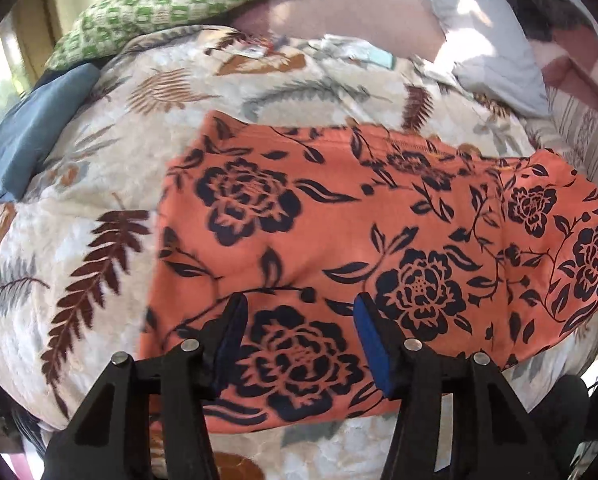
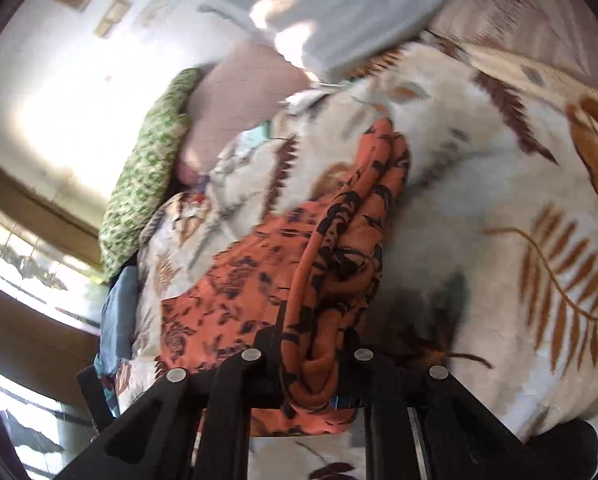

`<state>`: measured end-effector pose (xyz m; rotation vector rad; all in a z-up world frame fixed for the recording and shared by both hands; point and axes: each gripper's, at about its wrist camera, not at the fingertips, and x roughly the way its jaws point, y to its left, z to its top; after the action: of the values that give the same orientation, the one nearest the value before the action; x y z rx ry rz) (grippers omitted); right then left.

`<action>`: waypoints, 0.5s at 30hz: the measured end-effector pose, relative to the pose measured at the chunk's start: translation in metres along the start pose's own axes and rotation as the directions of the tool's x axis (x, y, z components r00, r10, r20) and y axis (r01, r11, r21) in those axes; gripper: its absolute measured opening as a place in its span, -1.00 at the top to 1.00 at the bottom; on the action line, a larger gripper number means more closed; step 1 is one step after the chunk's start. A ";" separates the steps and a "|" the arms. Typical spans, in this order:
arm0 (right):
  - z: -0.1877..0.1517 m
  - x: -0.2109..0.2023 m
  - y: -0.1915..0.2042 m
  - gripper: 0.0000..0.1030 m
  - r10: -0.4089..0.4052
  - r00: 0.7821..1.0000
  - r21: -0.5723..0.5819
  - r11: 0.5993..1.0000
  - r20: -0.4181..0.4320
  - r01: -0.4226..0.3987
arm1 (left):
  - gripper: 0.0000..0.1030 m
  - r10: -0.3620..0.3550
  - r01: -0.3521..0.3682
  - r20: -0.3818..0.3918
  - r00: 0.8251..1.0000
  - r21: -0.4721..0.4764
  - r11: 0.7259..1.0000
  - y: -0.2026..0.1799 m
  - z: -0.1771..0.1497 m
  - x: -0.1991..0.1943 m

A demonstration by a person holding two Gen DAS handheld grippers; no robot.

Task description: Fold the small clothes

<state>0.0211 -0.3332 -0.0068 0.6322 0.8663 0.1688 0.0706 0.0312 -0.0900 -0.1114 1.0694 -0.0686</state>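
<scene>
- On my left wrist view, far left, a blue cloth (image 1: 27, 136) lies on the edge of the leaf-print blanket (image 1: 99, 184).
- Above it a green-and-white pillow (image 1: 179, 8) rests against a pinkish cushion (image 1: 339, 12).
- The orange garment (image 1: 339, 216) with dark flowers lies spread flat on the blanket, filling the middle and running out to the right edge of the view.
- My left gripper (image 1: 299, 312) hangs over the garment's near edge, tongs released: the two fingers stand apart with the flower print showing between them. I cannot tell whether the tips touch the fabric.
- Up on the right sits a grey pillow (image 1: 479, 32), partly sunlit.
- At the far right edge a small dark part sits on the garment; I cannot tell what it is.
- On my right wrist view, which is blurred, a window (image 2: 27, 264) and a pale wall (image 2: 79, 80) fill the left side.
- My right gripper (image 2: 311, 360) is clenched on a bunched fold of the garment, which rises out of the tongs as a thick gathered ridge.
- The rest of the garment trails left of that ridge onto the blanket.
- To the right, only blanket with brown fern leaves.
</scene>
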 end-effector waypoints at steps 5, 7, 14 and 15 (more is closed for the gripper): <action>-0.034 0.028 0.135 0.72 0.148 0.985 -0.250 0.954 -0.084 -0.164 | -0.09 0.054 -0.025 0.131 0.990 -0.217 0.976 0.088 -0.015 -0.069; -0.065 0.060 0.174 0.72 0.167 0.971 -0.306 0.928 -0.168 -0.213 | -0.09 0.094 -0.052 0.144 0.985 -0.268 0.962 0.118 -0.025 -0.086; -0.178 0.185 0.214 -0.01 0.012 0.920 -0.458 0.865 -0.391 -0.206 | -0.09 0.131 -0.087 0.100 0.986 -0.362 0.928 0.169 -0.045 -0.093; -0.176 0.174 0.216 -0.53 0.079 0.908 -0.425 0.865 -0.412 -0.268 | -0.09 0.127 -0.080 0.112 0.985 -0.356 0.931 0.167 -0.045 -0.095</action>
<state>0.0252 -0.0130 -0.0795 0.2114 1.0938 0.6734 -0.0142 0.2051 -0.0495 -0.3769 0.9429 0.2250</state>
